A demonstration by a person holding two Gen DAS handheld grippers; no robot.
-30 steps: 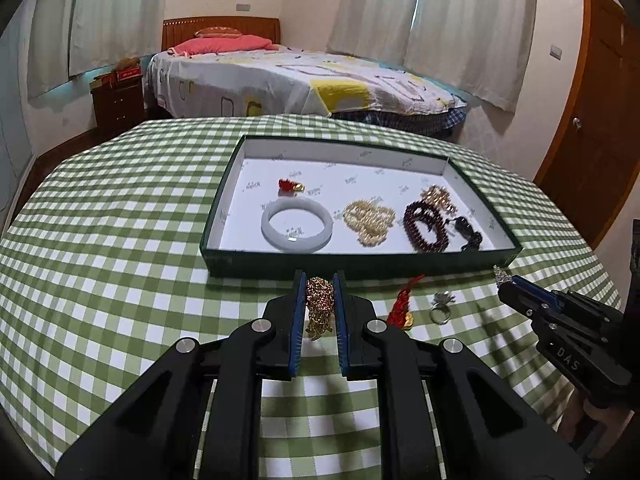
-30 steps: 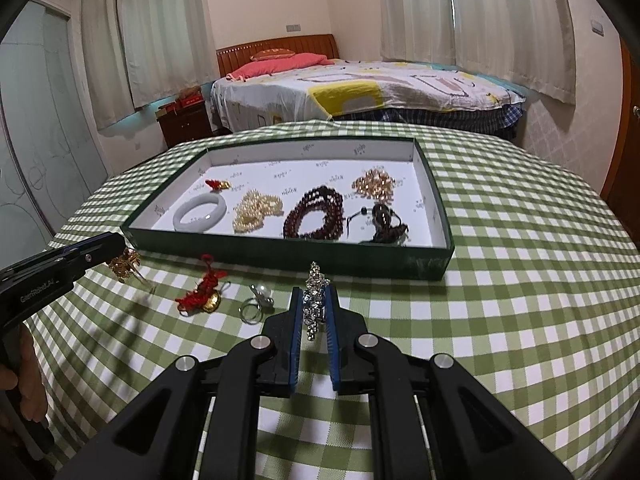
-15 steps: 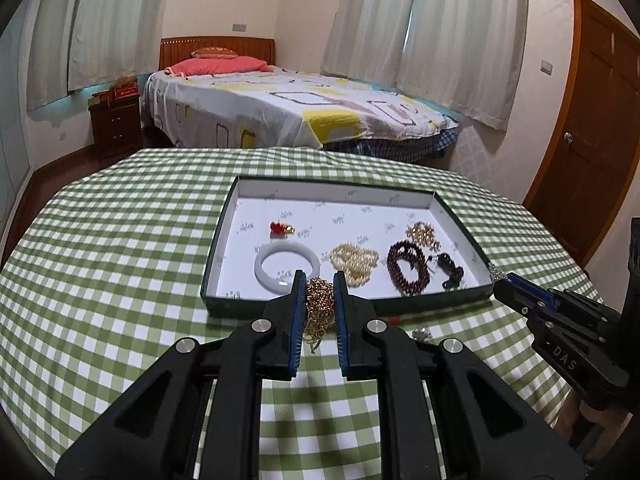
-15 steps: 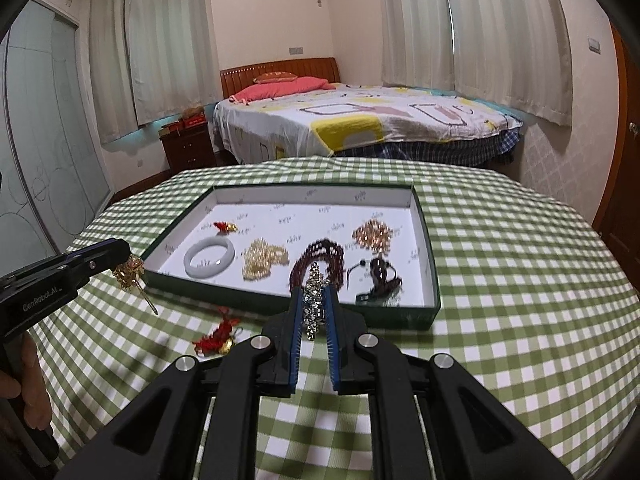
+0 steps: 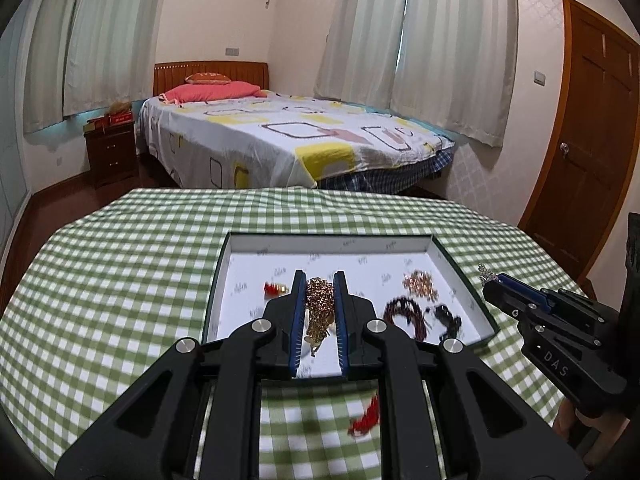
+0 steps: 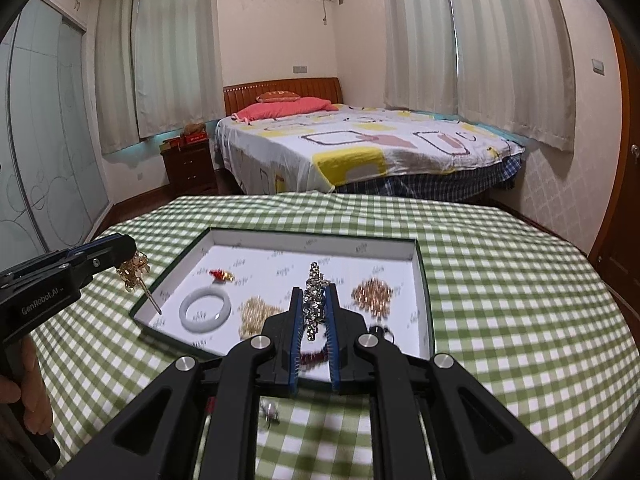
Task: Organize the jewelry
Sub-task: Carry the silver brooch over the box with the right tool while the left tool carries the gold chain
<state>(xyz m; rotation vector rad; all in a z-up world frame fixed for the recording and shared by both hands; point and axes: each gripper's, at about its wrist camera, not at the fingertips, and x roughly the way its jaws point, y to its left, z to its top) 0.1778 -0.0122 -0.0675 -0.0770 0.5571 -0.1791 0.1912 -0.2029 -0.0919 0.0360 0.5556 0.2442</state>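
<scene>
Lift done on both sides: left gripper (image 5: 318, 312) clamped on gold ornament (image 5: 319, 306), right gripper (image 6: 313, 312) on rhinestone piece (image 6: 314, 300), tray (image 5: 332, 242) now beyond jaws, drop-off next.

Right tool (image 6: 314, 304) grips silver chain (image 6: 313, 300) above tray (image 6: 424, 280).

Each camera sits just behind its own hand-held gripper, looking forward along the two fingers and tilted down over the table (image 5: 120, 280) toward the bed (image 5: 280, 140) and curtained windows beyond. The left view has the left hand-held gripper (image 5: 318, 300) close in the foreground; the right view has the right hand-held gripper (image 6: 314, 308) likewise. Both share the open box (image 5: 328, 242) on the checked cloth, and each catches the other hand-held gripper at its edge.
</scene>
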